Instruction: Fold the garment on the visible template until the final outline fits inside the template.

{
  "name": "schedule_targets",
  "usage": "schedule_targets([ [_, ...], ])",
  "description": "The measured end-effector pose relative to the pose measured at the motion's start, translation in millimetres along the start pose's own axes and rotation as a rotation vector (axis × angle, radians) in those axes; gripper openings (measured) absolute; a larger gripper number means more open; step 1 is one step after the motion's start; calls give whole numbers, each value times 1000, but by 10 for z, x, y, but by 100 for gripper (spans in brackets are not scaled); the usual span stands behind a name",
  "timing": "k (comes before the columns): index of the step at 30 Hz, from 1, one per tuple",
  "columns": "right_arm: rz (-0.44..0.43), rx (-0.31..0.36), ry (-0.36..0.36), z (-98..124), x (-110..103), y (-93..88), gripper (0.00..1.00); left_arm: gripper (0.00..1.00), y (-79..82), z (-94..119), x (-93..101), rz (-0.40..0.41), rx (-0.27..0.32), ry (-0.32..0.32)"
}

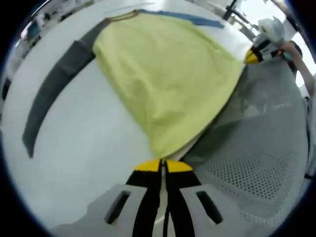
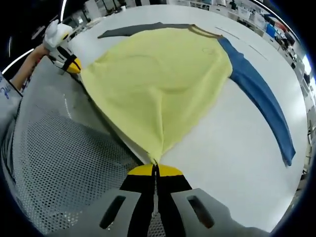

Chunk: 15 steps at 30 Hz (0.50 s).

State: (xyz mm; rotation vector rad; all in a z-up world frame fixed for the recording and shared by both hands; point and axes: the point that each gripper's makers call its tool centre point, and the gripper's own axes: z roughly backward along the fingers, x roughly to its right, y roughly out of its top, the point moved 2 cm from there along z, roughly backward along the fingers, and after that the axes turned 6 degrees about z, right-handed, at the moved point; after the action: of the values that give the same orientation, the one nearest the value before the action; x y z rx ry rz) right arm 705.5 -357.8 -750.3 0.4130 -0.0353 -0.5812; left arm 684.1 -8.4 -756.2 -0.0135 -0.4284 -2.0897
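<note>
A yellow shirt (image 1: 168, 84) (image 2: 158, 84) lies spread on the white table (image 1: 84, 148) (image 2: 232, 158), with one grey sleeve (image 1: 54, 89) (image 2: 133, 29) and one blue sleeve (image 1: 192, 19) (image 2: 261, 94) stretched out to the sides. My left gripper (image 1: 163, 165) is shut on one corner of the hem, which runs up to a point between its yellow-tipped jaws. My right gripper (image 2: 155, 170) is shut on the other hem corner. Each gripper also appears in the other's view, the right gripper (image 1: 253, 57) at the far right and the left gripper (image 2: 69, 63) at the upper left. The hem is pulled taut between them.
Grey perforated fabric (image 1: 256, 163) (image 2: 54, 148), seemingly the person's clothing, lies along the near table edge beside the hem. A hand and forearm (image 2: 29, 61) hold the left gripper. Shelves and equipment stand in the background beyond the table's far edge.
</note>
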Motion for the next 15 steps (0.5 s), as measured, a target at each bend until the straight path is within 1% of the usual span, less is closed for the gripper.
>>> schedule_targets([
  [7,-4,-2,7,-28,11,-12,1,0,-23,-40,-7,-1,-22,-3],
  [15,-6,-10,24,-74,-3,-28,1,0,-24,-48,-8,-2,-30,-4],
])
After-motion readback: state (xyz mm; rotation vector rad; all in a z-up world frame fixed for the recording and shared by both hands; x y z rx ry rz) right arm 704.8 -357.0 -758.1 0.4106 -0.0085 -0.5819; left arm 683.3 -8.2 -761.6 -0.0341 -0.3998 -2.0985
